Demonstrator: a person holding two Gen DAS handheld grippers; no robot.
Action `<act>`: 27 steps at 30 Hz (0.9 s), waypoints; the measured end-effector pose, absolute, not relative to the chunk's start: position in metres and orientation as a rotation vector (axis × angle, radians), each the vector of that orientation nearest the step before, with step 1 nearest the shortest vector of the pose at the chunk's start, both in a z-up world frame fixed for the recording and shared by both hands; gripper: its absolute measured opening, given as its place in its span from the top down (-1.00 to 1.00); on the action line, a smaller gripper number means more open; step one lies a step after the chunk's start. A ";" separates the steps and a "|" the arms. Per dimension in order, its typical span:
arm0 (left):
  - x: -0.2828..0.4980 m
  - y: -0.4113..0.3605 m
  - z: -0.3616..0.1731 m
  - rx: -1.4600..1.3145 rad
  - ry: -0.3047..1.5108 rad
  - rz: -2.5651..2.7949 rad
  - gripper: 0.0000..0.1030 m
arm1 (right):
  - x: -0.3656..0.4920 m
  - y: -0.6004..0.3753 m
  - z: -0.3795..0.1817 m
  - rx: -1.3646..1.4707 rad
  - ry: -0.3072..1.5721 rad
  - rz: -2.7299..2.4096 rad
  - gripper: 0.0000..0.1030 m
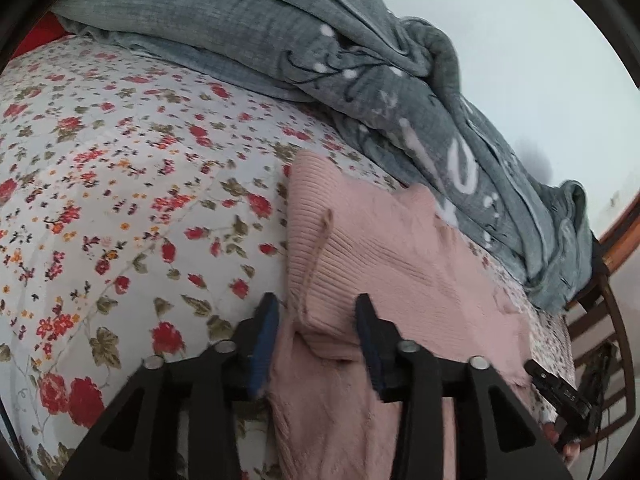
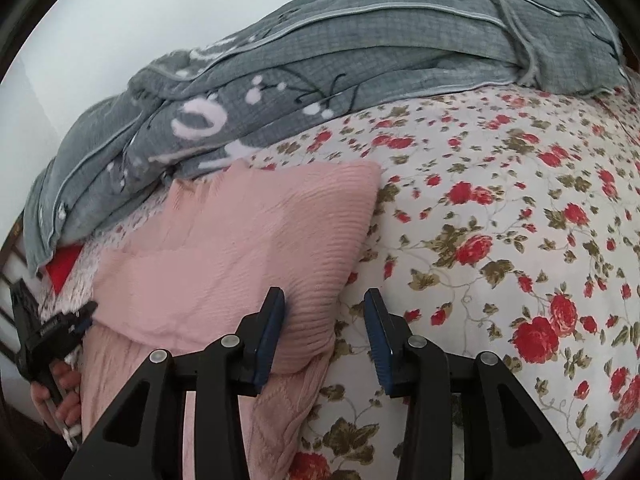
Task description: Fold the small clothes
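1. Fingers first: the left gripper (image 1: 316, 320) is spread wide, its jaws straddling a folded corner of the pink knit garment (image 1: 384, 248) without pinching it; the right gripper (image 2: 326, 316) is equally wide open at the opposite corner, one finger over the knit, the other over the sheet, holding nothing.
2. Knitwear like this should handle as light, soft and stretchy: it will sag and drape, not slide. The doubled ribbed hem looks the firmest place to take hold, at both corners together.
3. A loose yarn strand (image 1: 320, 248) could snag a finger.
4. The garment lies partly folded on the bed's floral sheet (image 1: 120, 184), which is soft and yielding.
5. Beyond it, a bunched grey blanket (image 2: 320, 80), touching the garment's far edge.
6. Farthest, a pale wall (image 1: 520, 40).
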State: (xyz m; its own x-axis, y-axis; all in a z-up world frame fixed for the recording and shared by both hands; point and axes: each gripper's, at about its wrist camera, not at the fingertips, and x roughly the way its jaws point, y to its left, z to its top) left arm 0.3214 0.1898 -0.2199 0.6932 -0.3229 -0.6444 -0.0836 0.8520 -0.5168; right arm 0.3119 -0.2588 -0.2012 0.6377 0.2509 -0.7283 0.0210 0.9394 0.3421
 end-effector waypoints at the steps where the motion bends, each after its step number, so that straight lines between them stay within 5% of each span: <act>1: 0.319 0.189 -0.219 -0.543 0.810 -0.167 0.07 | 0.307 -0.260 -0.200 0.343 0.879 0.132 0.23; 10: 0.266 0.172 -0.212 -0.415 0.845 -0.184 -0.07 | 0.214 -0.243 -0.176 0.273 0.869 0.154 0.00; 22: 0.148 0.183 -0.210 -0.438 0.746 -0.240 -0.17 | 0.066 -0.225 -0.188 0.286 0.875 0.185 0.00; 27: 0.110 0.178 -0.211 -0.379 0.752 -0.250 -0.14 | 0.046 -0.208 -0.196 0.288 0.900 0.220 0.17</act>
State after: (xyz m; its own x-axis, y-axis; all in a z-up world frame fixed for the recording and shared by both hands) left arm 0.1101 0.1783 -0.2110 0.7056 -0.3525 -0.6147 0.0851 0.9034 -0.4203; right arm 0.0462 -0.2078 -0.1957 0.6033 0.3070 -0.7361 -0.0677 0.9393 0.3363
